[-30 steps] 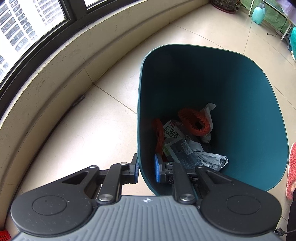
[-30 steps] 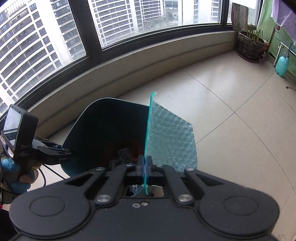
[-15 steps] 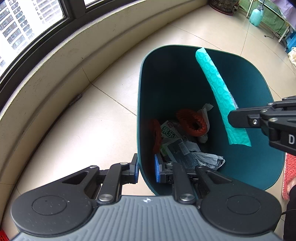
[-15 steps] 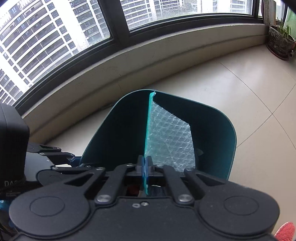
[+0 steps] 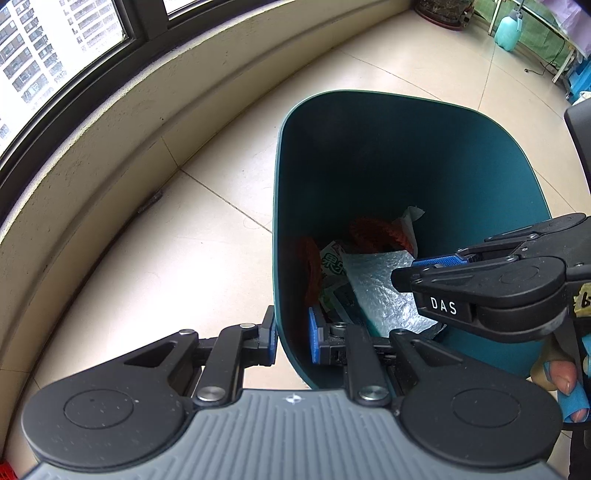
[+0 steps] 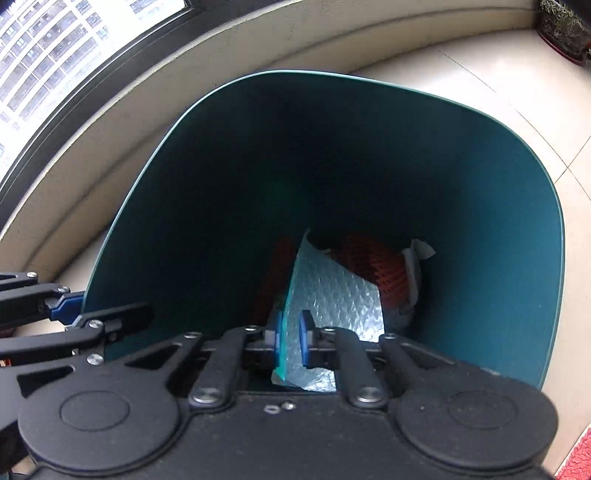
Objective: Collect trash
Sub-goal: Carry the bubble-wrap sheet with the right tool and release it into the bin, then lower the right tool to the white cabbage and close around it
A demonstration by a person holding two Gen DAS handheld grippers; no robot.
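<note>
Wrap (image 6: 332, 299) between parting right tool (image 6: 289, 336) pads

Inventory, counted:
- Bin (image 5: 369, 147), dark teal: 1
- Grippers: 2, left gripper (image 5: 292, 338) and right gripper (image 6: 290, 341)
- Bubble-wrap sheet (image 6: 332, 295), teal: 1
- Orange mesh pcs (image 5: 376, 232): 2
- Printed wrapper (image 5: 332, 264), green txt: 1
- White paper scrap (image 5: 412, 218): 1
- Spray bottle (image 5: 509, 31), far corner: 1
- Plant pot (image 6: 563, 33): 1

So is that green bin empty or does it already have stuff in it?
Not empty. The bin holds a bubble-wrap sheet, orange netting and printed wrappers at the bottom, well below the rim.
</note>
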